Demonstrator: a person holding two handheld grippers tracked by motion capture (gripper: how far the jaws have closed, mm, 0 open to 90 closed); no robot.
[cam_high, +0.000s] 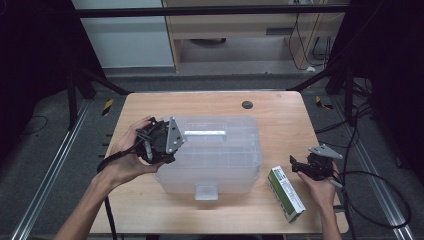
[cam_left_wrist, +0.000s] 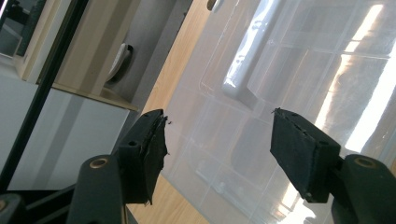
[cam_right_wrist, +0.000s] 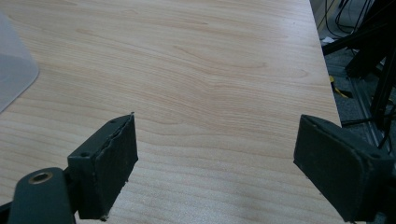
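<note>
A clear plastic storage box (cam_high: 215, 152) with a lid and a white handle (cam_high: 205, 133) sits in the middle of the wooden table (cam_high: 280, 115). My left gripper (cam_high: 159, 142) is held at the box's left end, open, its jaws pointing across the lid (cam_left_wrist: 261, 93) with nothing between them. A green and white carton (cam_high: 285, 194) lies flat near the front right. My right gripper (cam_high: 306, 167) hovers just right of the carton, open and empty, looking along bare table (cam_right_wrist: 210, 70). A corner of the box (cam_right_wrist: 14, 70) shows at the left of the right gripper view.
A dark round cable hole (cam_high: 247, 104) sits near the table's far edge. Black frame struts (cam_high: 320, 77) and cables (cam_high: 370, 200) run beside the table on the right. A cabinet (cam_high: 235, 35) stands beyond the far edge.
</note>
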